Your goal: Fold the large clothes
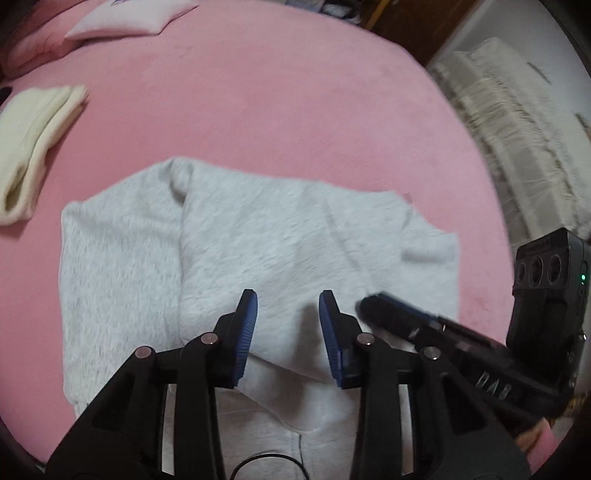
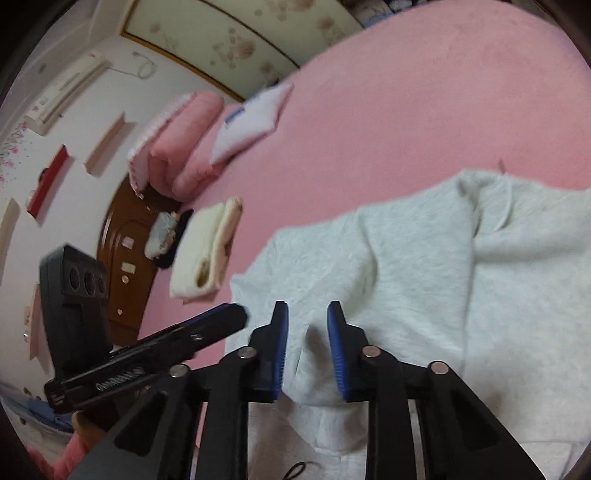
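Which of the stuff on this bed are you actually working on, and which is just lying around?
In the job:
grey sweatshirt
left gripper, open
right gripper, open

Lying about:
cream folded garment
white pillow
pink quilt
pink bedsheet, merely the work surface

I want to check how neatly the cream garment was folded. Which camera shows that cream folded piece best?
The right wrist view: the cream folded garment lies whole on the pink bed, with its layers and open end visible. The left wrist view shows it at the left edge, partly cut off and more distorted.
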`<state>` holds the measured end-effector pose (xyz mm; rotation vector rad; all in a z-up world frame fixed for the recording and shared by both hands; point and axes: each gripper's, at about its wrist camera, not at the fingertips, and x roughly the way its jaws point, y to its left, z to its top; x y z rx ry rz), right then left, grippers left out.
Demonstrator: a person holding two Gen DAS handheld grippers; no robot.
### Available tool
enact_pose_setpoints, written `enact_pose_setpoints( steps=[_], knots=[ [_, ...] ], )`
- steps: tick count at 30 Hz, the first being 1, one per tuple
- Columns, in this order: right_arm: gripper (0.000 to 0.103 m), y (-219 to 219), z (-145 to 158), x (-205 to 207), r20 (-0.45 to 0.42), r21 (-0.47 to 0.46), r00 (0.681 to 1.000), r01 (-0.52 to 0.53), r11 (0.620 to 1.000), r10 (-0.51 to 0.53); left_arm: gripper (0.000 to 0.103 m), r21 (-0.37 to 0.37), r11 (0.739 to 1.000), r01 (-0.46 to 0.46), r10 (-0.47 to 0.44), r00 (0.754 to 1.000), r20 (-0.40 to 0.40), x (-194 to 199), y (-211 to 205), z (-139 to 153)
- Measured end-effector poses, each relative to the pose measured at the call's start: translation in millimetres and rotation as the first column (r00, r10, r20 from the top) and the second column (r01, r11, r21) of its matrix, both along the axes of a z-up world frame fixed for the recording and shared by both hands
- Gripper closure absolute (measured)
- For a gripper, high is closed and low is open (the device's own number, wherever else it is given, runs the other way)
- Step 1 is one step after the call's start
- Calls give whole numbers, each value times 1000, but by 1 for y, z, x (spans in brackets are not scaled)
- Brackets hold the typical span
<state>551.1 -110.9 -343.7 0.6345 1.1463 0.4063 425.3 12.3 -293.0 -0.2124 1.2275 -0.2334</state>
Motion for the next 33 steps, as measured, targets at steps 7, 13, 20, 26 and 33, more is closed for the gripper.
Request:
enact_pose_setpoints(
  steps=[7, 13, 20, 26, 33],
  knots=[
    [85, 3, -52, -14, -134, -146, 991, -17, 989, -3, 72, 120, 992, 40, -33, 998, -60, -26, 0, -64],
    [85, -11, -30, -13, 48, -142, 996, 83, 986, -76, 72, 72, 997, -24, 13, 988, 151, -27, 1, -25],
    [85, -19, -50, 61, 149, -129, 980, 154, 979, -135, 72, 54, 993, -103, 95, 986, 134, 69, 6, -44],
    [102, -15, -86, 111, 141, -214, 975, 198, 956, -171, 86, 132, 978, -164, 156, 986, 64, 123, 3, -92],
    [103, -40, -108, 134, 157, -220, 963, 252, 942, -221, 88, 92, 979, -181, 176, 983, 56, 146, 12, -125]
  ],
)
